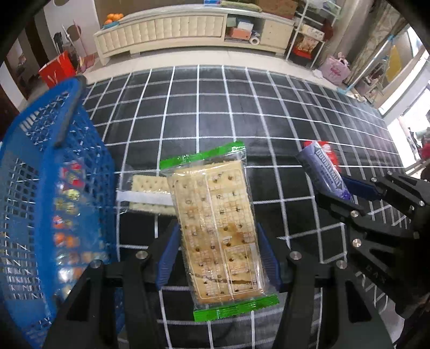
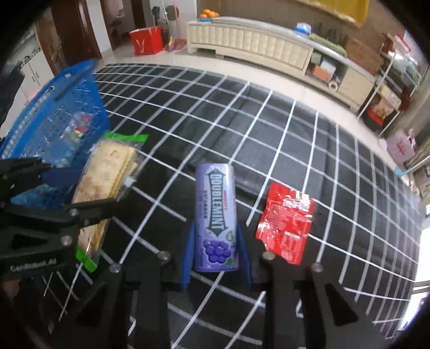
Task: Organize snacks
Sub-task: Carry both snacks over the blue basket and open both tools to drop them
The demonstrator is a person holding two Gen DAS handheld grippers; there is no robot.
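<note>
A: Item one, the snacks in hand?

B: Cracker pack with green ends (image 1: 217, 228), clear wrap, lengthwise between the blue pads of the left gripper (image 1: 217, 257), which pinch its long sides; it is lifted above the cloth. Purple Doublemint can (image 2: 216, 217), grape print at its near end, between the blue pads of the right gripper (image 2: 216, 255), which are closed against its sides.

A: Loose stock?

B: Second cracker pack (image 1: 146, 194), clear wrap with a white strip, lying flat on the cloth at ten o'clock from the held pack, partly under it in the left wrist view. Red foil sachet (image 2: 286, 222), flat on the cloth, just beside the can at three o'clock, apart from it.

A: Container?

B: Blue mesh basket (image 1: 53, 188), at nine o'clock in the left wrist view, dark handle up, colourful wrapped items visible through its wall; what they are I cannot tell.

A: Surface and surroundings?

B: Black cloth with white grid (image 1: 242, 112) under everything. At twelve o'clock, a cream low cabinet (image 1: 172, 29) with oranges (image 1: 113, 18) on its left end; a red paper bag (image 2: 146, 40) on the floor near it.
</note>
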